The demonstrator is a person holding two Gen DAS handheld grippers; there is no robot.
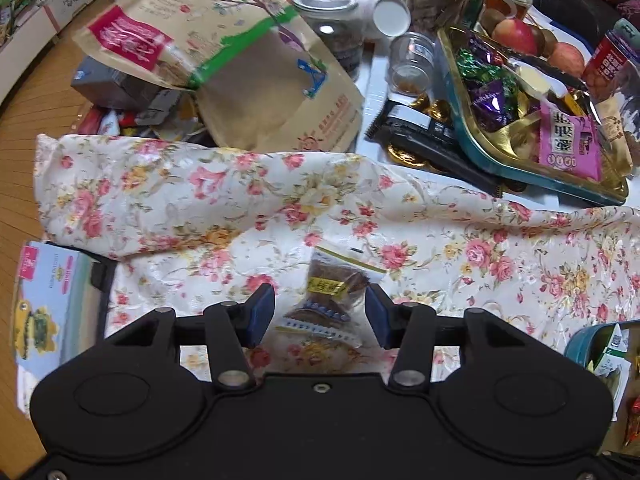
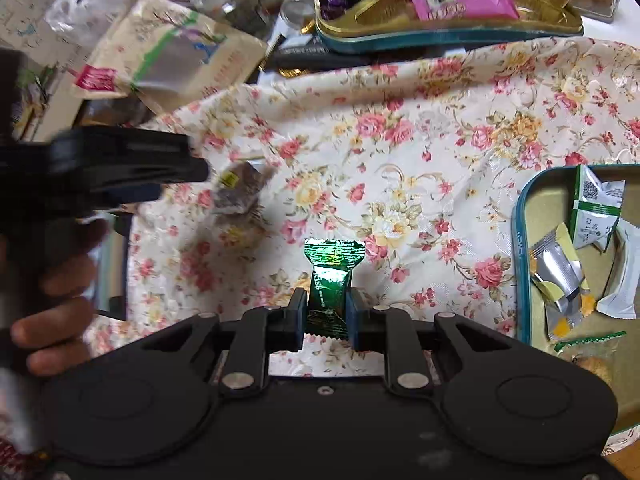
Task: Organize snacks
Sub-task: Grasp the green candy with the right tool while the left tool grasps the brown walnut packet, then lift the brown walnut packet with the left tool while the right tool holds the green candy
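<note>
snacks lie all over a table draped in a floral cloth (image 1: 224, 208). left wrist view: the left gripper (image 1: 320, 312) hangs over the cloth with its jaws apart, and a small clear packet of brown snack (image 1: 332, 292) lies on the cloth between the blue pads, neither pad touching it. beyond the cloth sits a teal tin with a gold tray (image 1: 472, 144) heaped with wrapped sweets and a pink packet (image 1: 568, 144); to its left are a large kraft paper bag (image 1: 256, 64) and glass jars (image 1: 328, 12).

right wrist view: the right gripper (image 2: 326, 312) is clamped on a green foil candy (image 2: 330, 280), held upright above the cloth. to the right, a second teal tin (image 2: 524, 264) holds white, green and silver packets. at left, blurred, the left gripper (image 2: 120, 168) is just beside the brown snack packet, with the fingers of a hand (image 2: 60, 304) below it.
</note>
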